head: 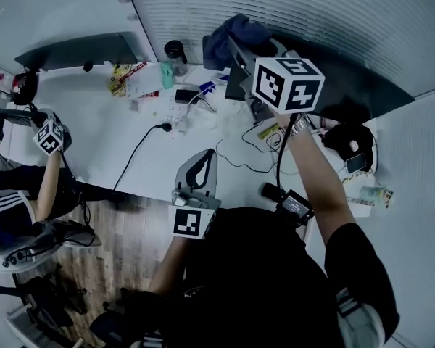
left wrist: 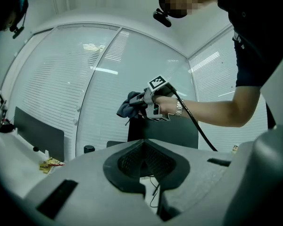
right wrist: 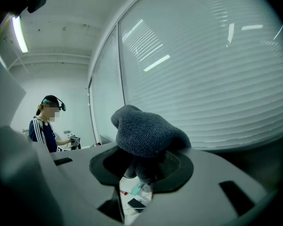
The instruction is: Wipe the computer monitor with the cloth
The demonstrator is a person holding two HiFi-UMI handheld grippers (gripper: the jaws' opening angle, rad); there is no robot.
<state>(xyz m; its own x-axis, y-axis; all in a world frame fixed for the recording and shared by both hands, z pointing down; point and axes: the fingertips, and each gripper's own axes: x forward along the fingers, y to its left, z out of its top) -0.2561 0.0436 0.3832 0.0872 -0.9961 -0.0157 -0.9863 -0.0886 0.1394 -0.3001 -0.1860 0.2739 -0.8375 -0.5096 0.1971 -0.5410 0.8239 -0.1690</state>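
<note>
Nearest, head view: dark shirt [head: 261, 281] of the person holding the grippers, low in the middle; a bare right forearm wears one metal wristwatch [head: 299, 125].
Grippers, head view: two. The left gripper [head: 206, 159] is held low, well short of the monitor [head: 362, 85]. The right gripper [head: 241, 51] is held high at the monitor's left end.
Marker cubes: one per gripper, white with black squares; left cube [head: 192, 222], right cube [head: 288, 84].
Cloth, head view: one cloth [head: 235, 35], dark blue, soft and bunched, at the monitor's left end on the tip of the right gripper.
Monitors: two dark flat slabs seen from above; the second monitor [head: 80, 49] is well to the left of the first.
Tabletop: white and smooth [head: 109, 143], in front of the monitor. It carries one black cable [head: 139, 153], one white power strip [head: 177, 113], one dark lidded cup [head: 175, 51] and snack packets [head: 127, 75] whose number is unclear.
People: two; the second person [head: 14, 201], in a stripe-sleeved top, is far left of the monitor.
Left gripper view: grey matte fingers pressed together at the tips, with nothing between them. Dark meshed pads frame a diamond-shaped hollow. Beyond them the monitor stands upright as a dark rectangle with the cloth at its top left corner; whether they touch cannot be told.
Right gripper view: fingers pinching the cloth. It has a nubbly grey-blue knit, domed above the fingers, with a fold tucked down between them. White slatted blinds [right wrist: 217, 79] fill the right side.
</note>
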